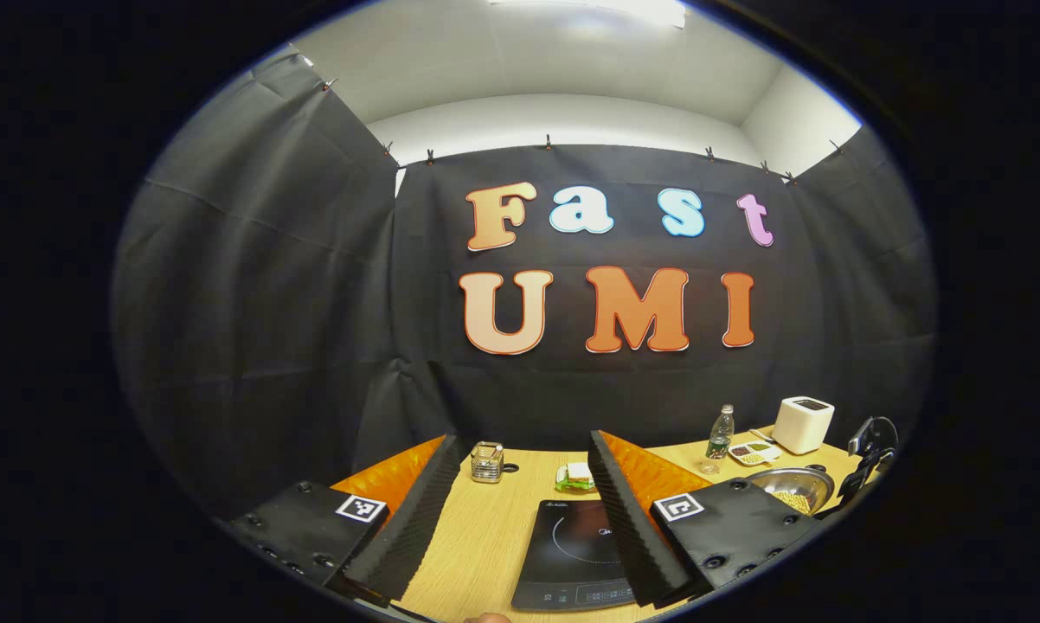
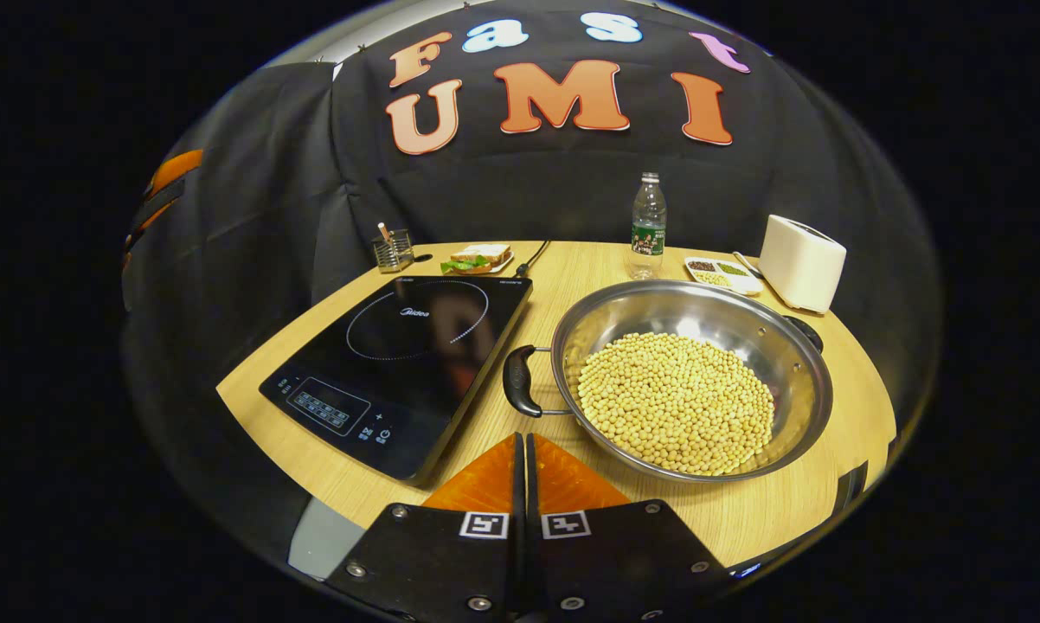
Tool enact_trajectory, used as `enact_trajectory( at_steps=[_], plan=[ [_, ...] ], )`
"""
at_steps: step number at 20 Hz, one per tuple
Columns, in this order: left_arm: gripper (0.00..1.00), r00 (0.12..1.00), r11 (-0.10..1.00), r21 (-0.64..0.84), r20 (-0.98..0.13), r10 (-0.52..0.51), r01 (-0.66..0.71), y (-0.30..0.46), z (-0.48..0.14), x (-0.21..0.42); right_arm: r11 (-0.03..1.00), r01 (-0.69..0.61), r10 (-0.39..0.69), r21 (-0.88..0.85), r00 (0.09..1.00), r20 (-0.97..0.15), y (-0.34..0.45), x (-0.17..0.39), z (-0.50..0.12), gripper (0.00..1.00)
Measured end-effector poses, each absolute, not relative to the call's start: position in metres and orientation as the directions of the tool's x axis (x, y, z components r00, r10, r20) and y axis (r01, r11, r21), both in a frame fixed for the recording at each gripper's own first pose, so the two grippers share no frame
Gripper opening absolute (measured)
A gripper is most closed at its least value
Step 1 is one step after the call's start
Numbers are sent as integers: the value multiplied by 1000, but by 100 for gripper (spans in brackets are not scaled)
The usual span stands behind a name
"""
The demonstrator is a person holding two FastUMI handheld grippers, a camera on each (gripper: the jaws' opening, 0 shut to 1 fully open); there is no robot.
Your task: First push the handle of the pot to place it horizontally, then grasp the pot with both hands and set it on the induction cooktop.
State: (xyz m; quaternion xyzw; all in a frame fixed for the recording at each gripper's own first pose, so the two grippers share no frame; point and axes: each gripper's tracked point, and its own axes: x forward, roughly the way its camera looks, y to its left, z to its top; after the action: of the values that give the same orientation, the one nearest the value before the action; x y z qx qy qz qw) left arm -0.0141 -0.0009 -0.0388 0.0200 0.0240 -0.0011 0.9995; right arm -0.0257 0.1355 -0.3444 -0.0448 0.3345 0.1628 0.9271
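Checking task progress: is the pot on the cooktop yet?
No, the pot sits on the table beside the cooktop, its handle near the cooktop's edge.

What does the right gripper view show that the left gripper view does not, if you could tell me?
Right gripper view: the pot's black side handle facing the cooktop, and the right gripper with its fingers together. Left gripper view: the ceiling light, and the left gripper with its fingers spread wide. Shared: the pot of beans, cooktop, bottle and white appliance.
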Motion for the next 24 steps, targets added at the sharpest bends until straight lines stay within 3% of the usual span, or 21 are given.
enact_trajectory(
  at_steps=[24],
  plan=[
    [97, 992, 999, 26, -126, 33, -30, 22, -71, 13, 972, -217, 223, 93, 720, -657, 173, 42, -374, 0]
  ],
)
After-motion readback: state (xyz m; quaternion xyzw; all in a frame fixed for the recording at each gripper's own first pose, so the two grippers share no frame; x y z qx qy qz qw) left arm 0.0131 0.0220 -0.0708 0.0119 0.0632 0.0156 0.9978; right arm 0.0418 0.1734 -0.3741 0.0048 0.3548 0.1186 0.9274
